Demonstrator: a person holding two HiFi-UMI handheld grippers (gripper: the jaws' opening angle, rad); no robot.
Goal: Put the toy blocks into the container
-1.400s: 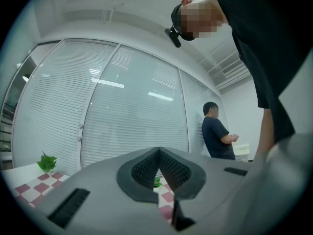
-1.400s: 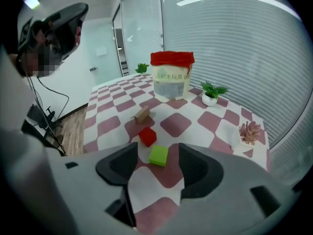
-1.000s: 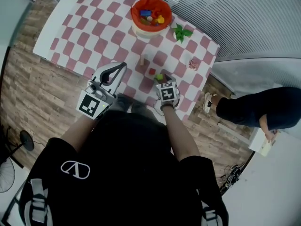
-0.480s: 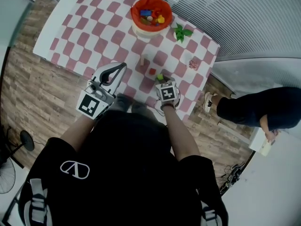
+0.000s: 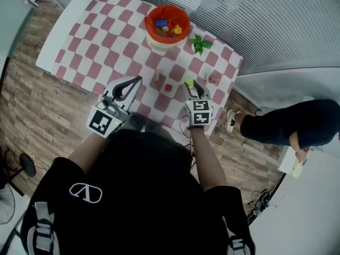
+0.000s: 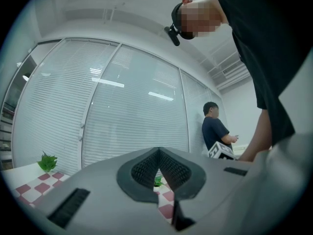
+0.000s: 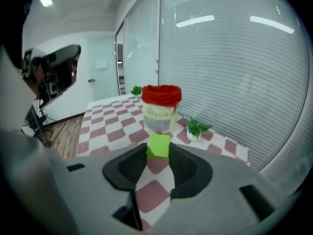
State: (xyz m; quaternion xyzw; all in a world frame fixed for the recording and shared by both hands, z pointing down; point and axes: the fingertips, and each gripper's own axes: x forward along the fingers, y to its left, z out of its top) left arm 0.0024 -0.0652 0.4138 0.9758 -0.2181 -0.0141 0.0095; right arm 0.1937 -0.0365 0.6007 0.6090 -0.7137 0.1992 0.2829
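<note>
Glass-walled office with slatted blinds and wood flooring; the work surface is a tabletop [image 5: 79, 41] under a pink-and-white chequered cloth.

The right gripper [image 7: 159, 153] is closed partway on a small lime-green cube block [image 7: 158, 145], pinched at the very tips of its jaws and lifted clear of the cloth. The left gripper [image 6: 158, 153] is raised, with its jaws together and nothing between them.

The white tub container with a red liner [image 7: 160, 119] stands well apart, across the tabletop, already holding several blocks.

Risks noted:
- The tip-only hold is shallow, so a quick swing could twist or drop the cube.
- A small red cube [image 5: 168, 87] and an upright tan wooden block [image 5: 157, 77] lie between the right gripper and the container, and a low carry could knock them.
- A small green potted plant [image 5: 200, 44] stands just beside the container, so a wide approach could tip it.
</note>
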